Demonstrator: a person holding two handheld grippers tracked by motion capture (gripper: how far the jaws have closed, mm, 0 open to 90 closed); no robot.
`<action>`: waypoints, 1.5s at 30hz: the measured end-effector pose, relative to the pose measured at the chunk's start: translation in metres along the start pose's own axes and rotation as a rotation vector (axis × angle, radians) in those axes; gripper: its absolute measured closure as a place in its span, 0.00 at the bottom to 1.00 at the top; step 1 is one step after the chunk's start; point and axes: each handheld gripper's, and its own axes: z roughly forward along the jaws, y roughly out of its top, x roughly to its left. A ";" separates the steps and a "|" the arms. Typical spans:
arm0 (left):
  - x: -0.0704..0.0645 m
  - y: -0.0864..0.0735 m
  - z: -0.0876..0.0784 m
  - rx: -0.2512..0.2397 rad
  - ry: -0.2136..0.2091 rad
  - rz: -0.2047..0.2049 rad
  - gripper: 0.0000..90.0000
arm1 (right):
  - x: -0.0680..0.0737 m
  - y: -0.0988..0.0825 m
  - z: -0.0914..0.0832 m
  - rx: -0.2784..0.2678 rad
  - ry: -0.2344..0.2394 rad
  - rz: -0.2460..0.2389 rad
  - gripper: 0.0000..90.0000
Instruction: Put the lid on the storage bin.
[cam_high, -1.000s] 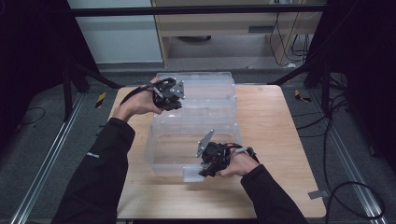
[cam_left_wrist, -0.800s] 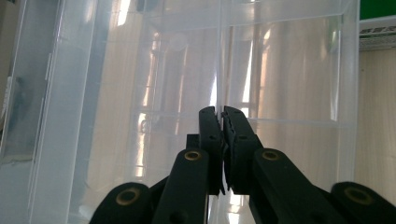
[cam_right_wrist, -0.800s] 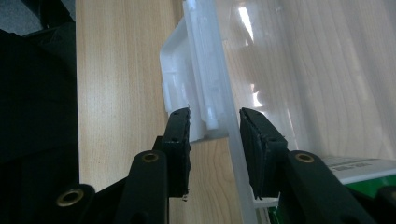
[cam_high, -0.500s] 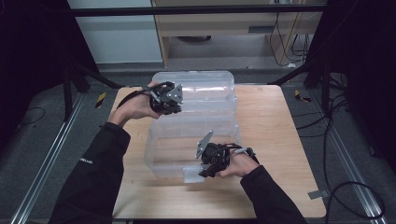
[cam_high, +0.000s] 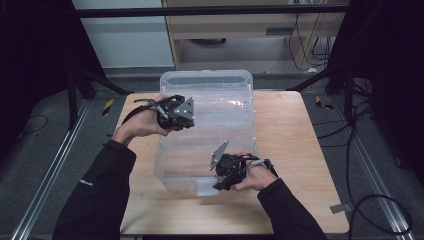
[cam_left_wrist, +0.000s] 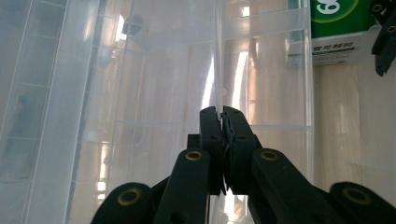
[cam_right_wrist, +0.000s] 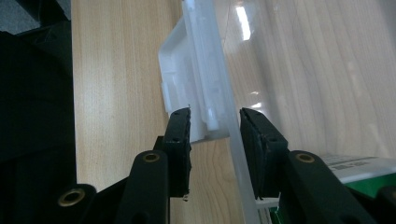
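Observation:
A clear plastic storage box (cam_high: 175, 172) stands in the middle of the table, with its clear lid (cam_high: 220, 95) raised over the far half. My left gripper (cam_high: 182, 117) is shut on the lid's thin left edge (cam_left_wrist: 217, 70). At the box's near wall, my right gripper (cam_high: 218, 181) is open. Its jaws straddle the wall and the white latch (cam_right_wrist: 187, 88), one outside and one inside. A green-and-white carton (cam_left_wrist: 345, 28) lies inside the box by that wall and also appears in the right gripper view as the carton (cam_right_wrist: 369, 179).
The wooden table (cam_high: 300, 150) has bare surface right of the box and a narrower strip on its left. Dark frame rails and cables run along the floor on both sides. A pale cabinet (cam_high: 240, 30) stands beyond the table.
My left gripper has come slightly down and toward the person, taking the lid edge with it. The right gripper has stayed at the front wall.

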 end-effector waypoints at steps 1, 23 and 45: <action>-0.003 0.000 -0.001 -0.001 -0.002 -0.012 0.97 | 0.000 0.000 0.000 0.000 -0.001 -0.001 0.72; -0.030 0.000 -0.011 -0.020 0.007 -0.013 0.97 | 0.002 -0.001 0.000 -0.008 -0.011 -0.004 0.71; -0.051 -0.003 -0.014 -0.038 -0.046 -0.014 0.95 | 0.005 -0.003 -0.001 -0.032 -0.036 -0.007 0.69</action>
